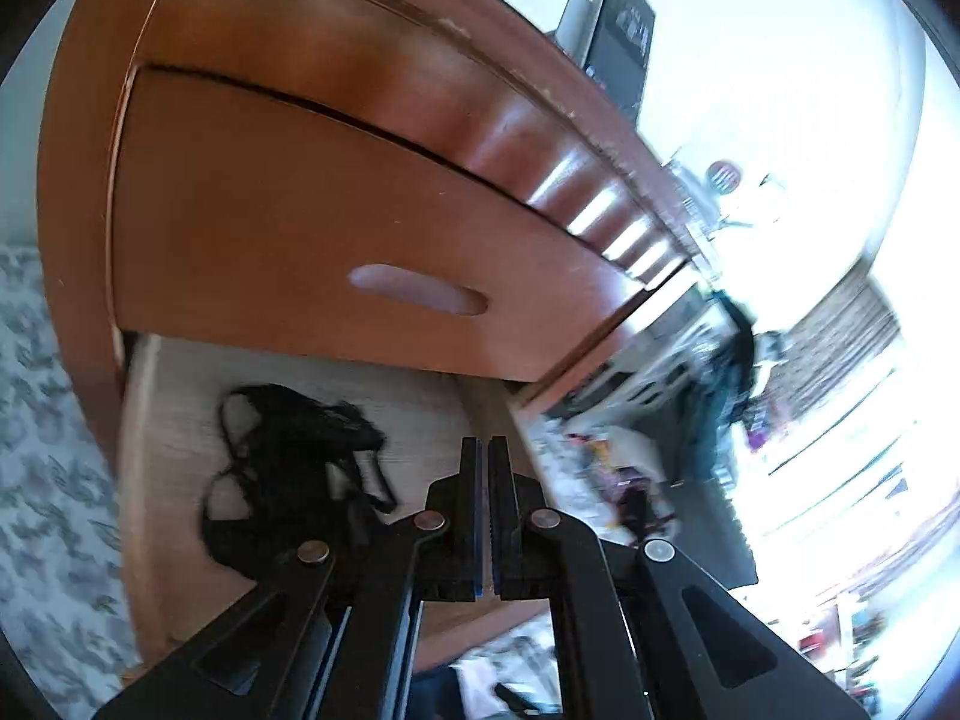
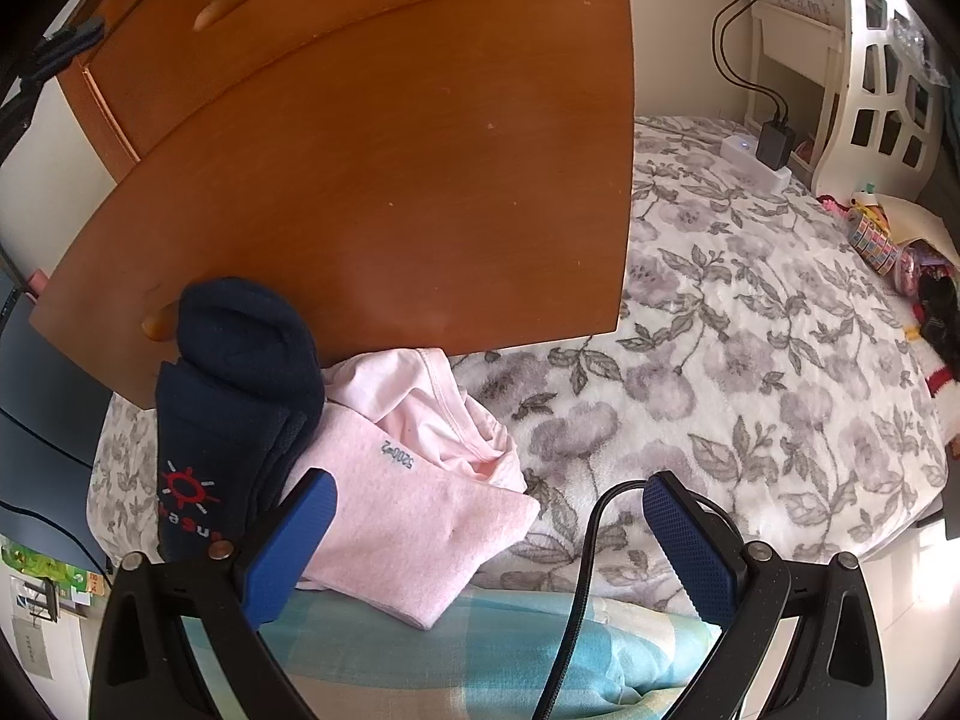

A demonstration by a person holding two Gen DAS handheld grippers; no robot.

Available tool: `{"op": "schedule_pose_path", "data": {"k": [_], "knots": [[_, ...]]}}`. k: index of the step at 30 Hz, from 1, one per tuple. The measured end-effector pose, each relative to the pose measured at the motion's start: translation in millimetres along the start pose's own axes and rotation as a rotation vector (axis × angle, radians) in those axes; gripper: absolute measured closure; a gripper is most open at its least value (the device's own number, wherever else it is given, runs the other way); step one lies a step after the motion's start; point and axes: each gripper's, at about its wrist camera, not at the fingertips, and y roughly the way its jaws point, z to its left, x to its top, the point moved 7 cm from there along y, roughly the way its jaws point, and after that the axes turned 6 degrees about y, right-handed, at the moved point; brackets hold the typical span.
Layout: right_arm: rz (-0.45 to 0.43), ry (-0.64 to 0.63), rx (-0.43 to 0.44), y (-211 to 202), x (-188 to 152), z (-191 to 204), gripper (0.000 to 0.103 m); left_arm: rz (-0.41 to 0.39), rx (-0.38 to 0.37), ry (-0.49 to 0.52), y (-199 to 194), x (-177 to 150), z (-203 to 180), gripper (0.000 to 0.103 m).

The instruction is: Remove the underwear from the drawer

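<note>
— What does the left wrist view show?

— The left tongs (image 1: 486,450) are pressed together with nothing between them, and they point into the open drawer (image 1: 180,420) of a wooden dresser (image 1: 300,192). Black underwear (image 1: 288,468) lies crumpled on the drawer's pale bottom, just beside the fingertips and to their left; I cannot tell whether they touch. The closed drawer front above carries an oval handle slot (image 1: 417,291). The view is tilted, with a blurred, bright room on the right and a floral blanket (image 1: 42,450) along the left edge.

— And the right wrist view?

— The right tongs (image 2: 489,501) stand wide apart, empty, above a bed. A pink garment (image 2: 414,492) lies between and ahead of the blue pads (image 2: 690,534), with a navy sock (image 2: 234,396) bearing a red sun mark beside it. A wooden drawer front (image 2: 390,180) juts over both. The grey-flowered bedspread (image 2: 750,360) reaches a white headboard (image 2: 876,72) and a charger (image 2: 774,141).
</note>
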Motion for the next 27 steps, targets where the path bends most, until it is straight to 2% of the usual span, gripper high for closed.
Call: {"op": "schedule_pose_path", "data": {"k": [2, 5, 6, 7, 9, 13, 18, 22, 27], "knots": [[-0.002, -0.001, -0.001, 0.0, -0.1, 0.5, 0.000, 0.082, 0.063, -0.005, 17.9, -4.6, 10.4, 0.102], [-0.004, -0.001, -0.001, -0.3, 0.4, -0.9, 0.000, 0.267, 0.217, 0.025, 55.8, -16.5, 31.3, 0.099], [-0.003, -0.001, -0.002, -0.2, -0.3, 0.3, 0.000, 0.319, 0.269, 0.035, 66.1, -19.9, 40.4, 0.090], [-0.004, 0.000, -0.001, -0.5, -0.2, 0.0, 0.000, 0.365, 0.300, 0.037, 74.3, -23.6, 48.1, 0.071], [-0.004, 0.003, 0.001, -1.1, 0.2, -1.3, 0.000, 0.465, 0.350, 0.026, 91.4, -33.2, 64.4, 0.043], [0.003, 0.000, 0.001, 0.9, -0.4, 0.2, 0.000, 0.622, 0.413, 0.034, 118.6, -51.6, 82.7, 0.037], [0.005, 0.004, 0.004, 2.0, 0.1, 0.2, 0.000, 0.758, 0.458, 0.078, 141.6, -66.7, 89.4, 0.035], [0.006, 0.003, 0.004, 2.7, -0.5, 0.3, 0.000, 0.805, 0.482, 0.096, 153.4, -73.1, 90.5, 0.035], [0.006, 0.005, 0.006, 2.9, -0.5, 0.5, 0.000, 0.823, 0.516, 0.123, 164.5, -74.0, 90.8, 0.037]]}}
